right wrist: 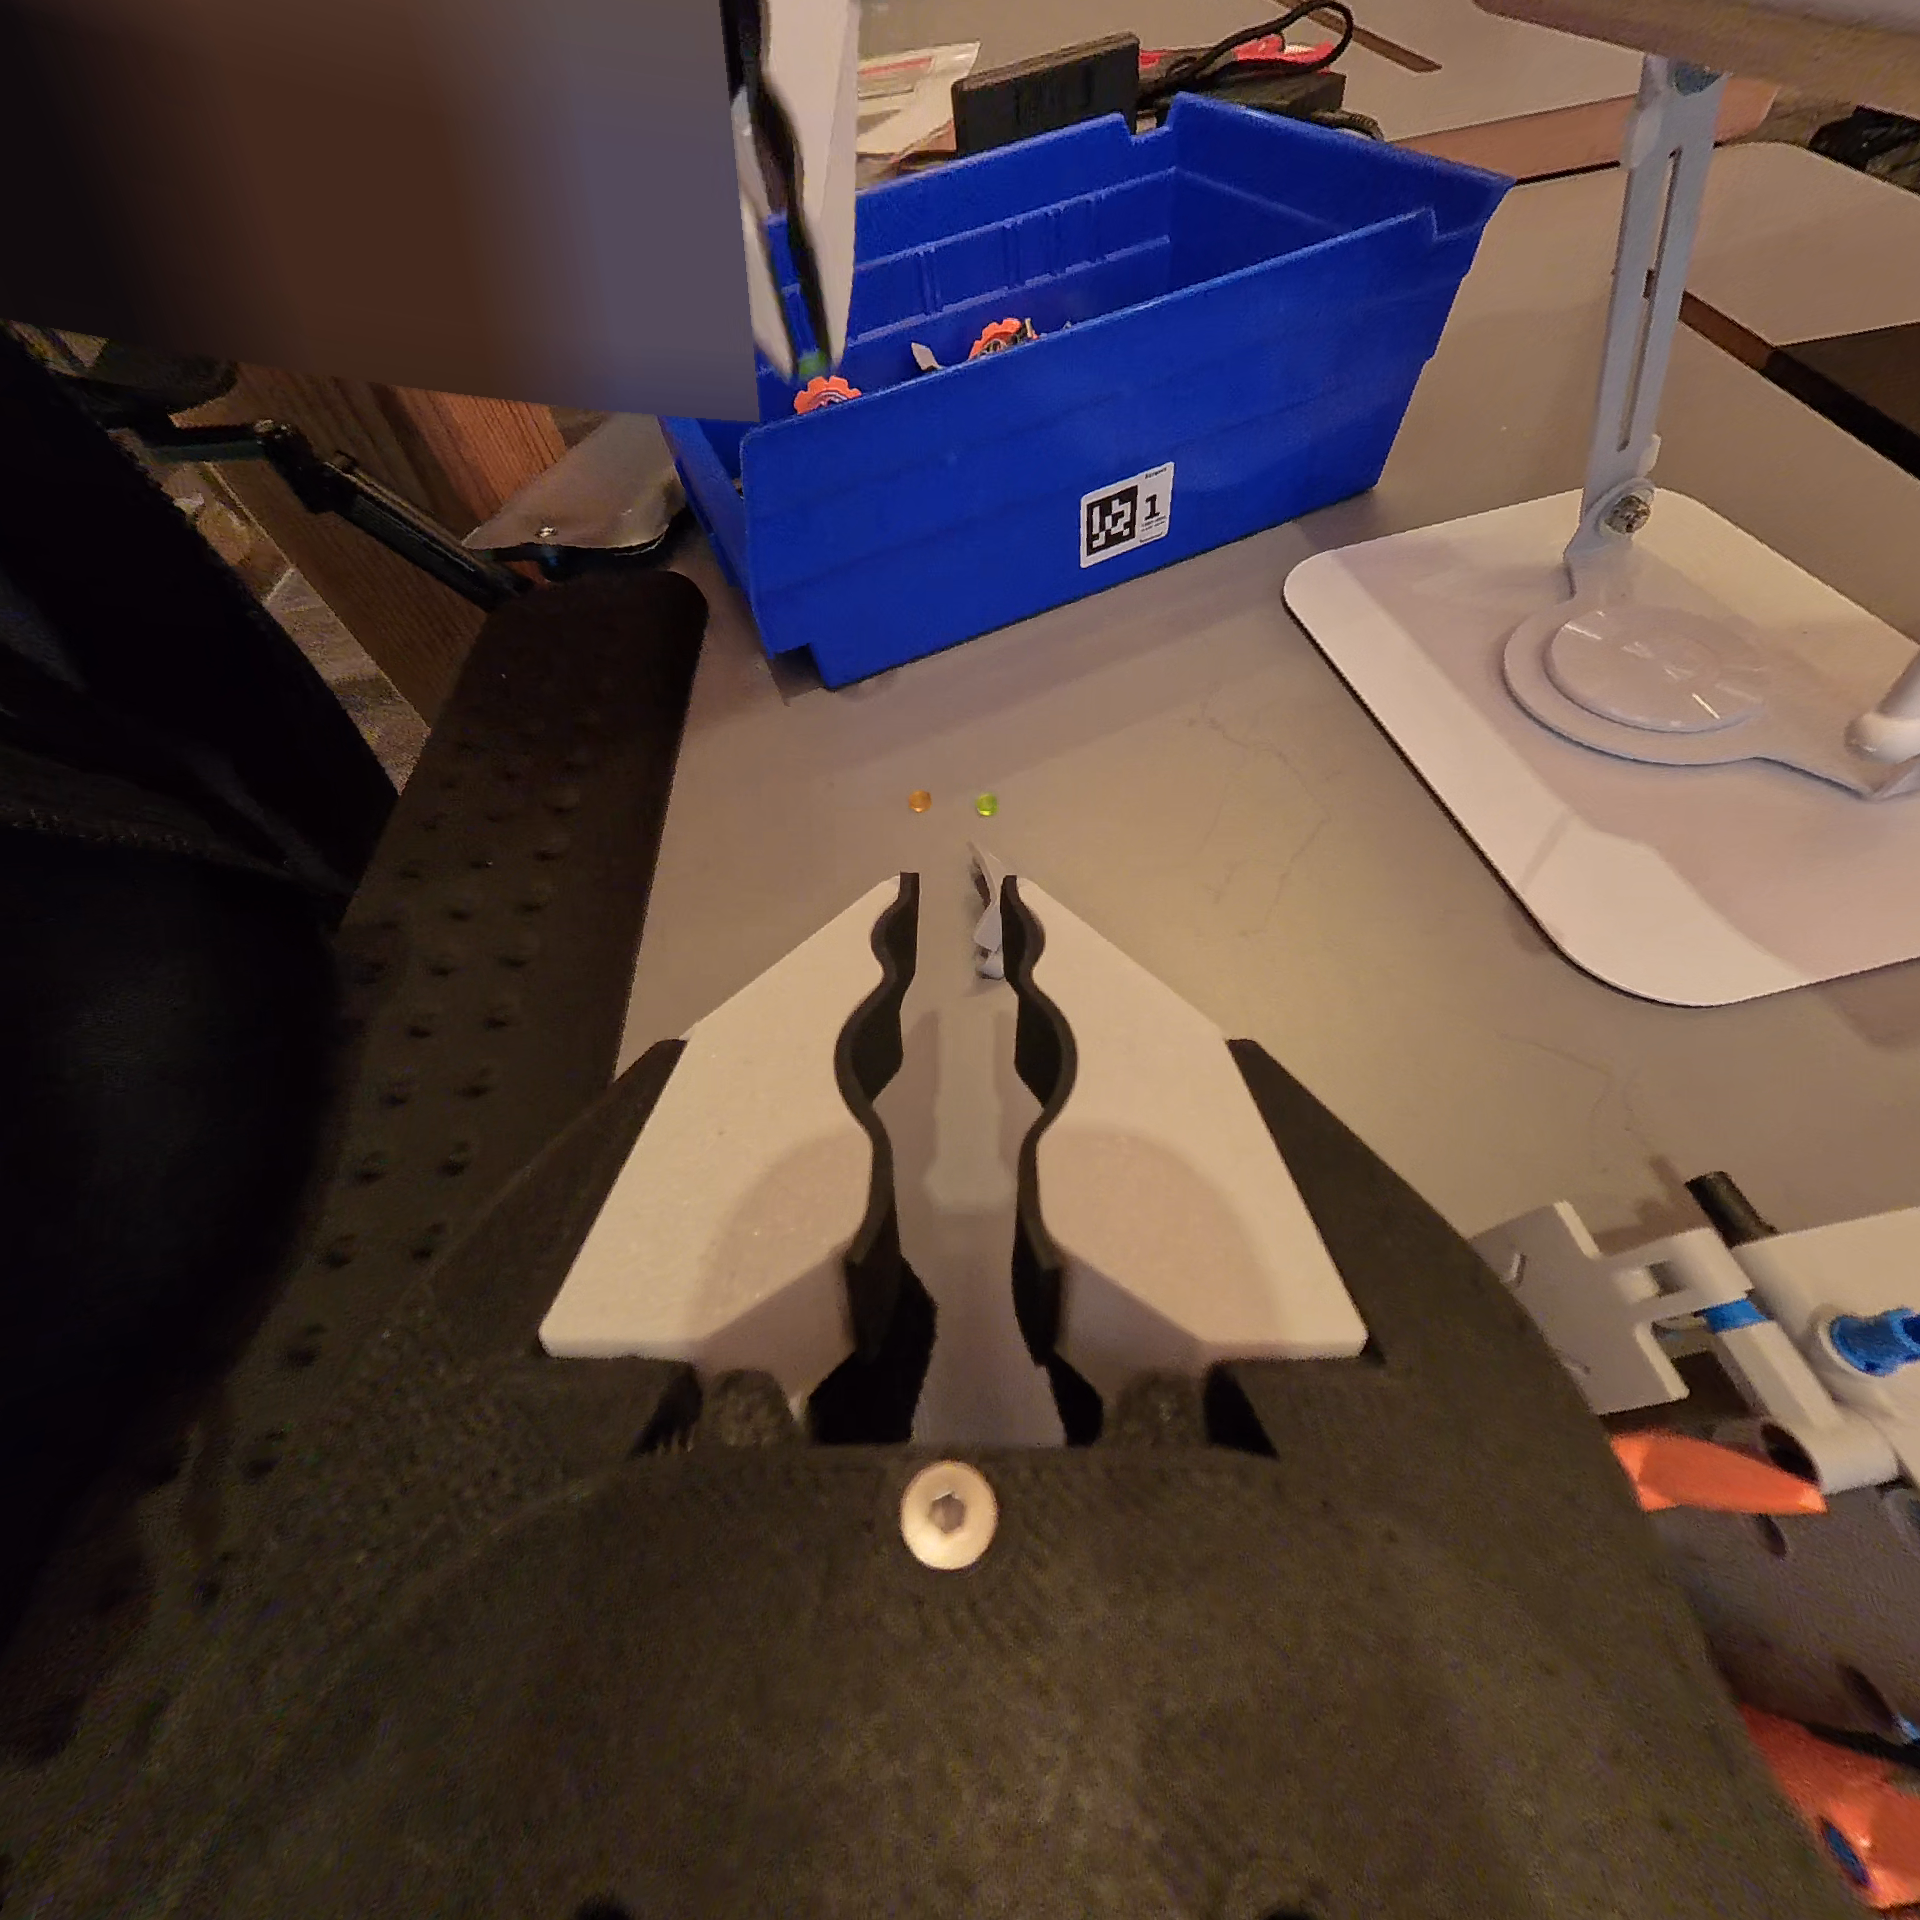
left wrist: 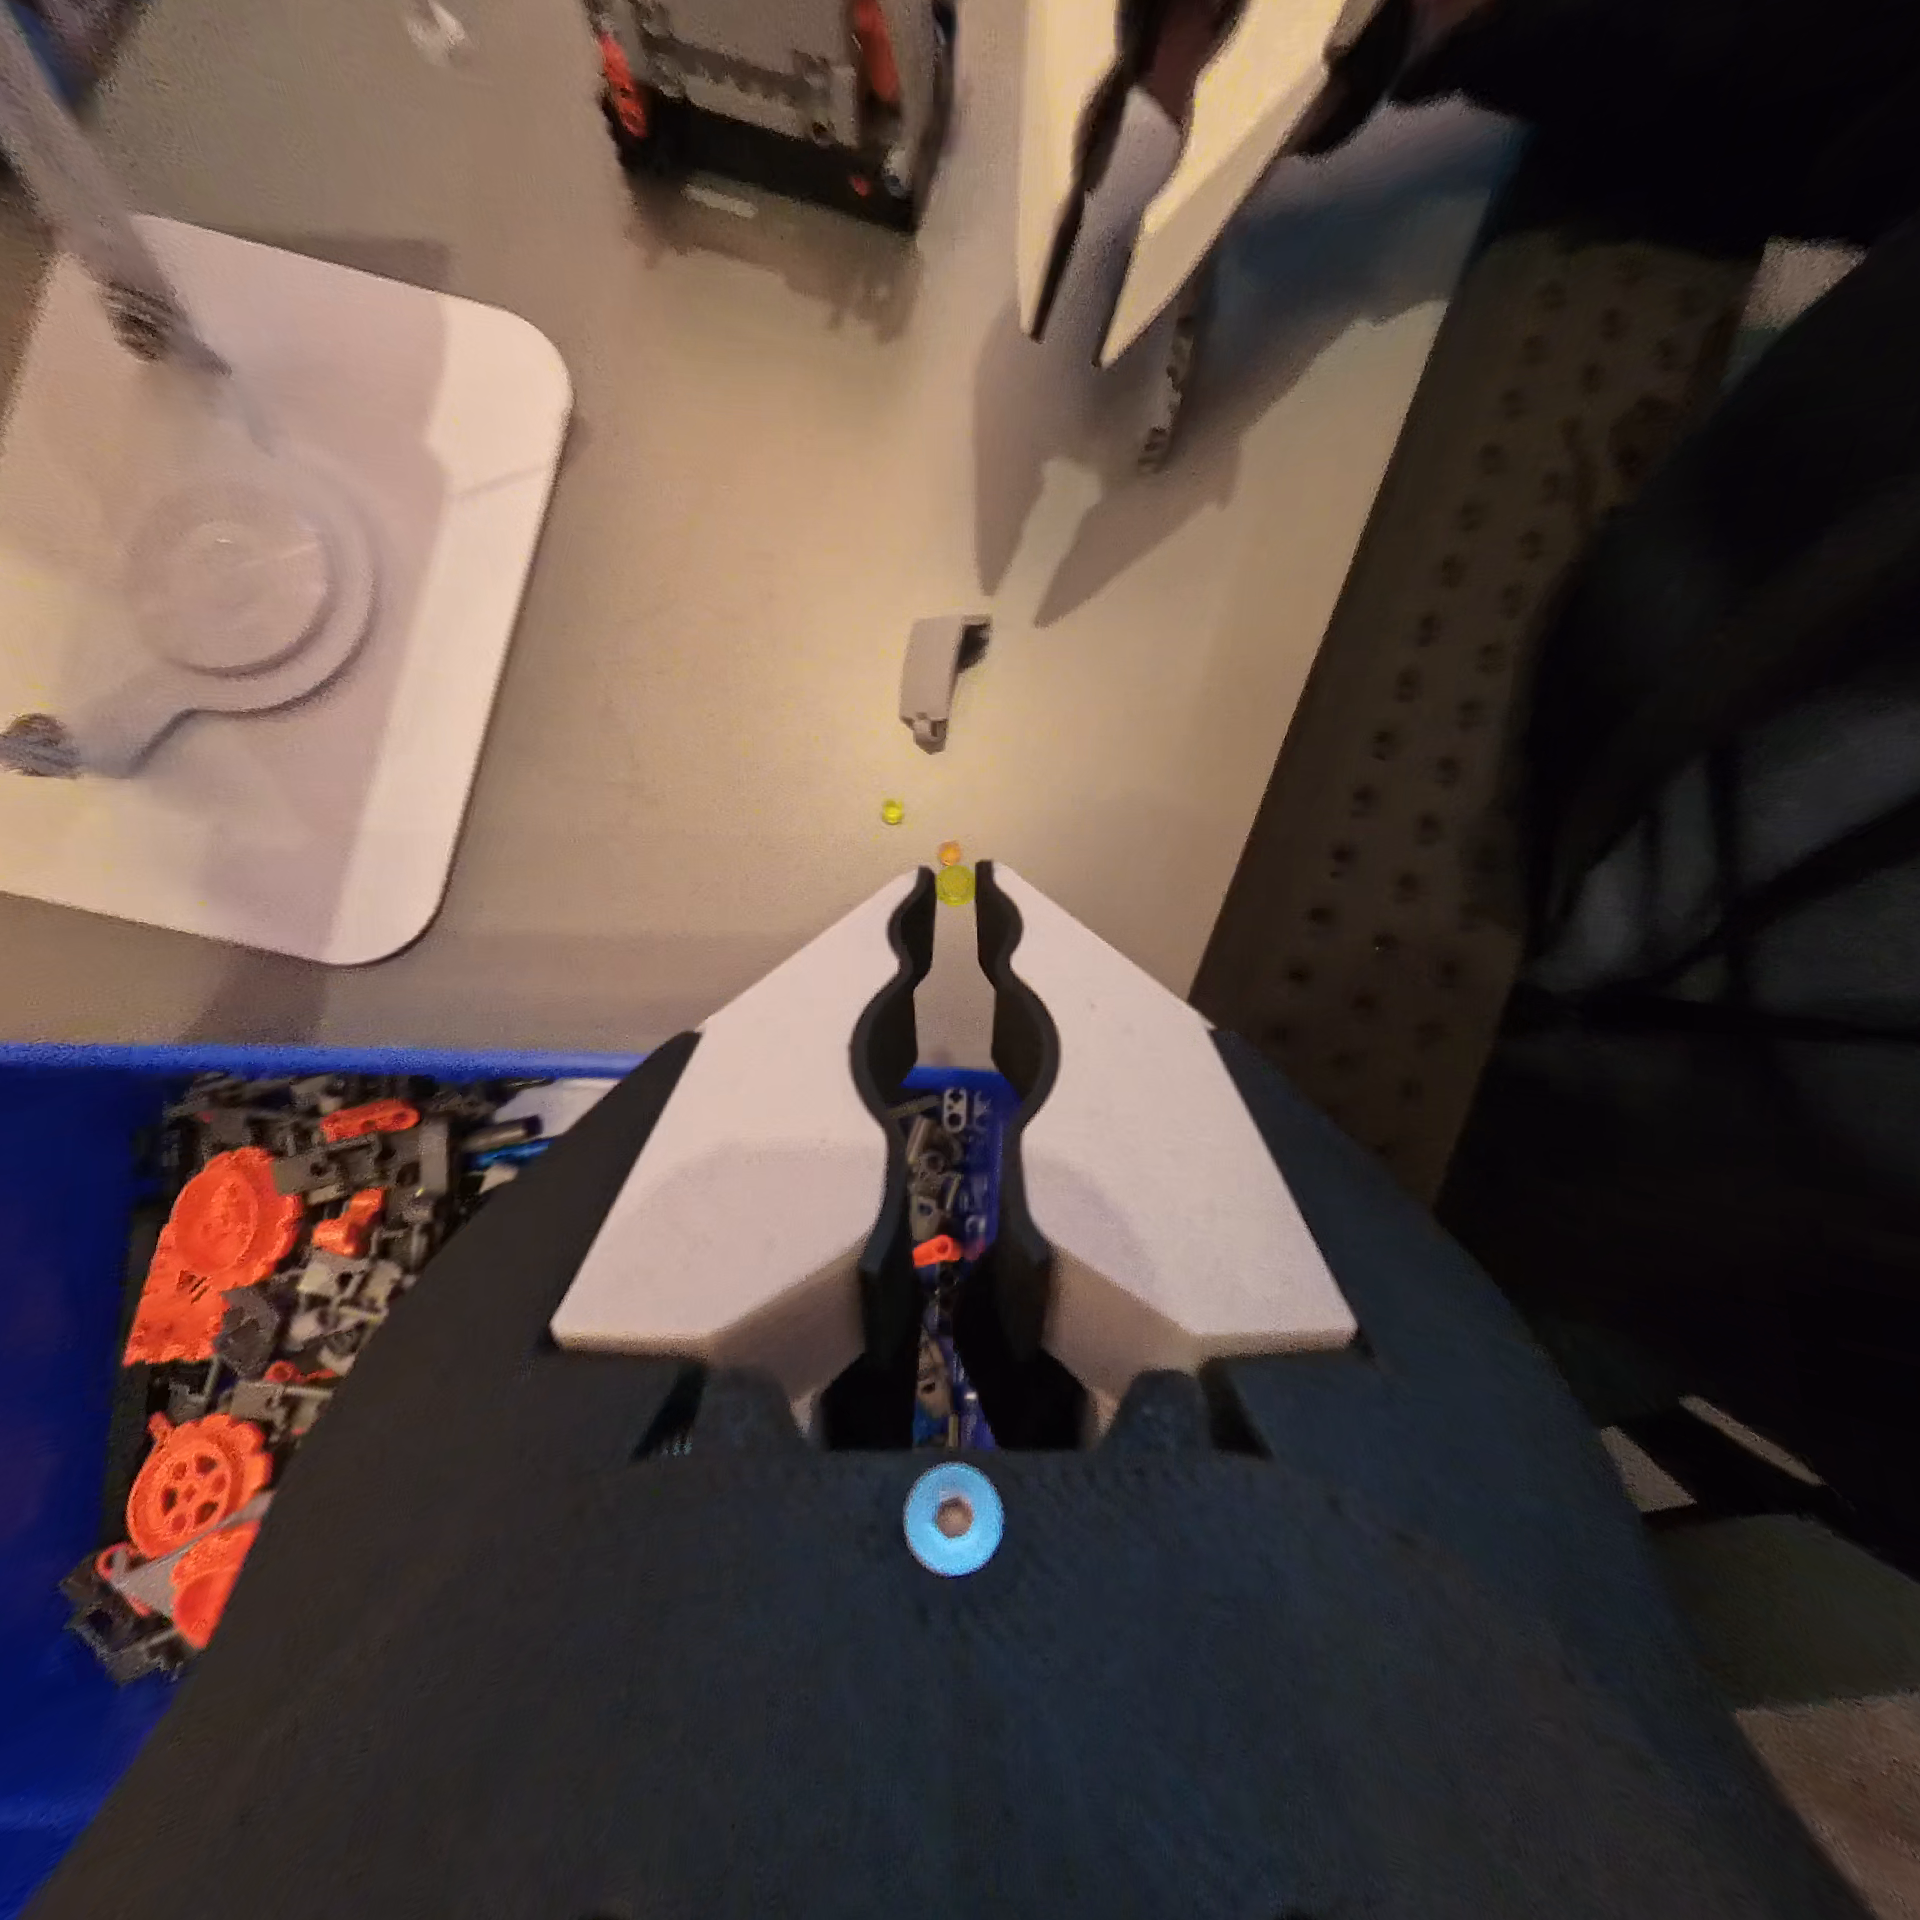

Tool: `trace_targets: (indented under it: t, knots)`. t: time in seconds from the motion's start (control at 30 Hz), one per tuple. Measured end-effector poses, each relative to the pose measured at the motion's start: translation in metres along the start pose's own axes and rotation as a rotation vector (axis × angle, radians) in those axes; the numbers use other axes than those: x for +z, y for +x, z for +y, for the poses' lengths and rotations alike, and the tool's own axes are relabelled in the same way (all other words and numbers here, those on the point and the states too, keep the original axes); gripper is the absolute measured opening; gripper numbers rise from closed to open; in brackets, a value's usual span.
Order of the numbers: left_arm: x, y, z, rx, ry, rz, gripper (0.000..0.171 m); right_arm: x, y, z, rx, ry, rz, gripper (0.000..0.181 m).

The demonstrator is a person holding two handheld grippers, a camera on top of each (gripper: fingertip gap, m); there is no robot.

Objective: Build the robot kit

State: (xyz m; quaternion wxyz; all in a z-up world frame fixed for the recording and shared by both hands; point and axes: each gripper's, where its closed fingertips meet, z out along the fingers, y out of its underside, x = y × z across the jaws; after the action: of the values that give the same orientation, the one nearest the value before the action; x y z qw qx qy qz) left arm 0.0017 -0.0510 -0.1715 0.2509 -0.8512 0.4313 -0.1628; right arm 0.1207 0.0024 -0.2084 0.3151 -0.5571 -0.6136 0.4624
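Grey table (right wrist: 1195, 779) bears blue bin (right wrist: 1039, 540); left tool (left wrist: 954, 883) pinches yellow stud (left wrist: 954, 885), right tool (right wrist: 961, 883) narrowly parted

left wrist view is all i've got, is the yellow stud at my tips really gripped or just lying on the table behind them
Observer: Gripped. The right wrist view shows the left gripper up off the table, beside the blue bin, with the yellow-green stud pinched at its tips.
Operator: ok, has the right gripper got the grey piece
Observer: No. The right gripper is open, and the grey piece lies just inside its right fingertip, not clamped.
Operator: anything on the bin front
Observer: Yes, a white square-code sticker on the wall facing the right gripper.
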Motion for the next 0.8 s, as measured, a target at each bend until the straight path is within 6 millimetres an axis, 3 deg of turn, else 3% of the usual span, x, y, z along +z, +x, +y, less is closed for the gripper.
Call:
trace_targets:
  t: [0.13, 0.27, 0.37, 0.5, 0.8]
  knots:
    - [0.035, 0.012, 0.008, 0.073, -0.112, -0.086, 0.006, -0.001, -0.002, -0.002, -0.011, 0.002, 0.003, 0.013]
    - [0.056, 0.004, 0.019, 0.118, -0.209, -0.208, 0.006, -0.001, -0.002, -0.002, -0.010, 0.004, 0.004, 0.013]
    - [0.058, -0.004, 0.023, 0.219, -0.309, -0.327, 0.006, 0.000, -0.002, 0.000, -0.005, -0.003, -0.001, 0.013]
    - [0.070, 0.003, 0.023, 0.246, -0.331, -0.346, 0.006, 0.002, -0.001, 0.003, 0.001, -0.013, -0.002, 0.013]
    - [0.079, -0.004, 0.027, 0.189, -0.314, -0.337, 0.022, 0.005, 0.002, 0.008, 0.011, -0.030, 0.003, 0.013]
